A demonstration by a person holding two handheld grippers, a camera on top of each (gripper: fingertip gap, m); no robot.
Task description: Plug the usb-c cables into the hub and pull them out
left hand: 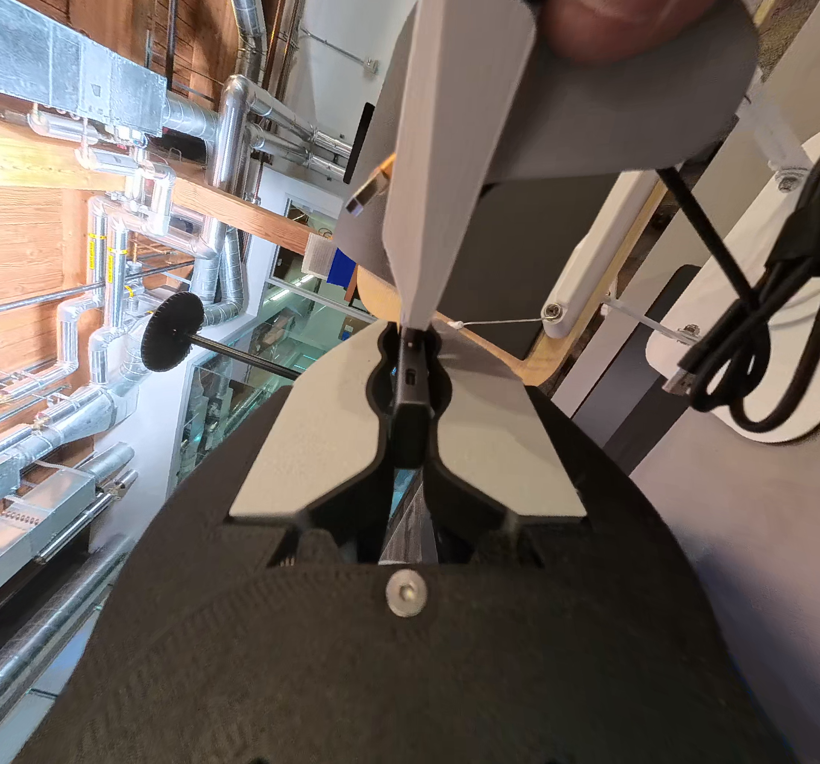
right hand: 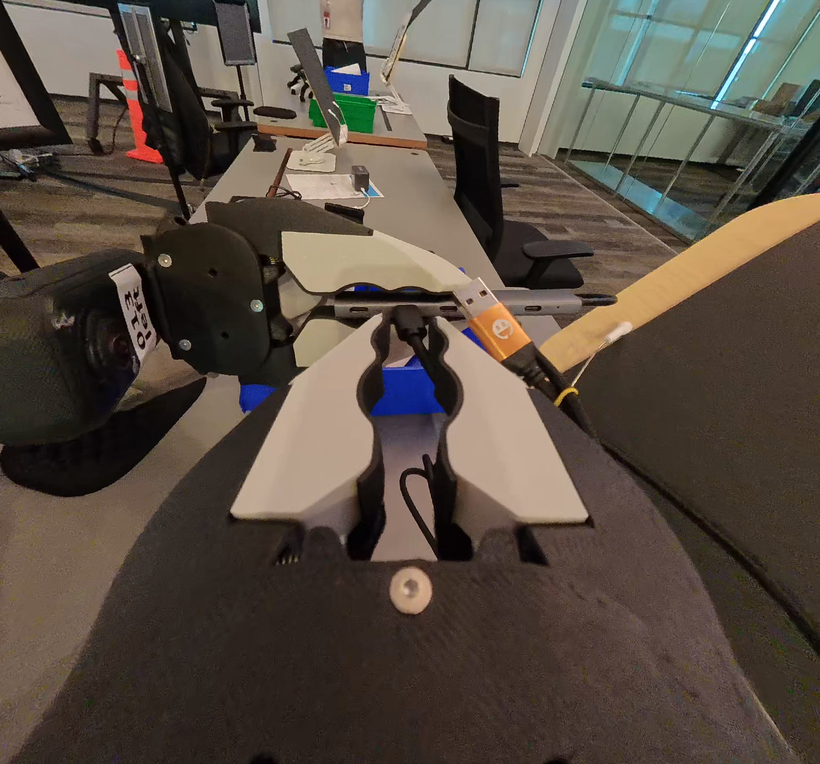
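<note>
A slim grey hub (right hand: 546, 301) is held level above the desk by my left gripper (right hand: 443, 299), which is shut on its left part. In the left wrist view the hub (left hand: 410, 387) shows end-on between my left gripper's (left hand: 410, 339) shut fingers. My right gripper (right hand: 409, 321) is shut on a black usb-c plug (right hand: 406, 314) that sits in a port on the hub's near side. Its black cable (right hand: 426, 356) runs back between the fingers. The right gripper (left hand: 415, 316) reaches the hub from above in the left wrist view.
An orange USB-A plug (right hand: 492, 321) on a black cable hangs just right of my right fingers, close to the hub. A blue box (right hand: 408, 392) lies below on the grey desk (right hand: 66, 565). A dark divider with a wooden edge (right hand: 710, 387) stands at right. A black cable bundle (left hand: 754, 343) hangs nearby. Tip to tip, the grippers are about 4 centimeters apart.
</note>
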